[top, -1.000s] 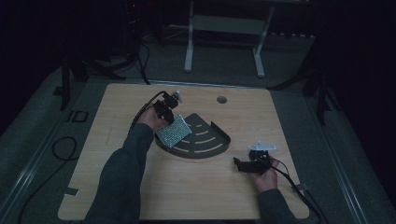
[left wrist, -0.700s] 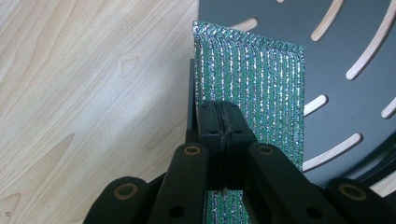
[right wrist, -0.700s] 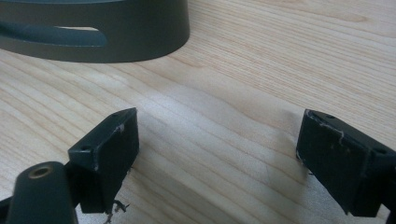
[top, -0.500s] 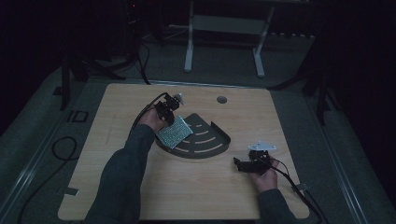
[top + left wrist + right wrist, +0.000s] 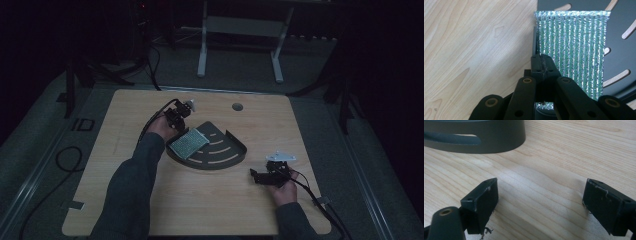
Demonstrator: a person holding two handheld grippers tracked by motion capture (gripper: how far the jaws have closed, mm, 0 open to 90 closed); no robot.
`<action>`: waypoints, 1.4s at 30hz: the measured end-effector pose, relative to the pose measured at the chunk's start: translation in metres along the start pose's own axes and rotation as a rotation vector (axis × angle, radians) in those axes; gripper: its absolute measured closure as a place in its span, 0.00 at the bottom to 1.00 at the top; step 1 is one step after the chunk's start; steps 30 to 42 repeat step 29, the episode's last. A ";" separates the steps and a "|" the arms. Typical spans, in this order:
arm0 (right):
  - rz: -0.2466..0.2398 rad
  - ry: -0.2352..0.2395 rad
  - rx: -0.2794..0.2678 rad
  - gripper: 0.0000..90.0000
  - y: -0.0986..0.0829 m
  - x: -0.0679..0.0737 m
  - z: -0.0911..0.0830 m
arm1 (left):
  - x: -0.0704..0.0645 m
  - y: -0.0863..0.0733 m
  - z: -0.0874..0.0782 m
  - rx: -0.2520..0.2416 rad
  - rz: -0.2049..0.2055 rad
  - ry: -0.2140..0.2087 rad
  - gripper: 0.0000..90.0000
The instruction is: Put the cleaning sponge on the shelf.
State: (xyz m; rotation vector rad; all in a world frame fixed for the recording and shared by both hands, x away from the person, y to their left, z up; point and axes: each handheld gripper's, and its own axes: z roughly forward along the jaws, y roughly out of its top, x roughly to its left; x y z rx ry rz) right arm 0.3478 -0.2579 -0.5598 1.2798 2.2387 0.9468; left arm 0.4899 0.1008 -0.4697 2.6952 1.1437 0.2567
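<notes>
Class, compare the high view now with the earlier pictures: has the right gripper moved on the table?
No. The right gripper sits at the same spot near the table's right front, just as far from the dark tray's rim as before, jaws open.

1. The left gripper (image 5: pixel 541 63) is matt black, its linked bars pinned with brass-ringed rivets.
2. The right gripper (image 5: pixel 540 202) has blocky black pads (image 5: pixel 482 202), scuffed pale at the edges.
3. A grey three-cornered plate (image 5: pixel 283 156) tops the right gripper.
4. Black cables trail from both.
5. Both sleeves (image 5: pixel 132 192) are dark grey.
</notes>
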 end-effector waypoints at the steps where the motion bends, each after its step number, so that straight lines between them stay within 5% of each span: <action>1: 0.000 0.000 0.000 0.14 0.000 0.000 0.000 | 0.000 0.000 0.000 -0.002 -0.002 0.001 0.99; 18: 0.001 0.000 0.000 0.14 0.000 0.000 0.000 | 0.012 -0.010 -0.016 -0.060 -0.055 -0.041 0.69; 29: 0.001 0.000 0.000 0.14 0.000 0.000 0.000 | 0.027 -0.021 -0.027 -0.106 -0.138 -0.012 0.65; 42: 0.001 0.000 0.000 0.14 0.000 0.000 0.000 | 0.027 -0.021 -0.027 -0.106 -0.138 -0.012 0.65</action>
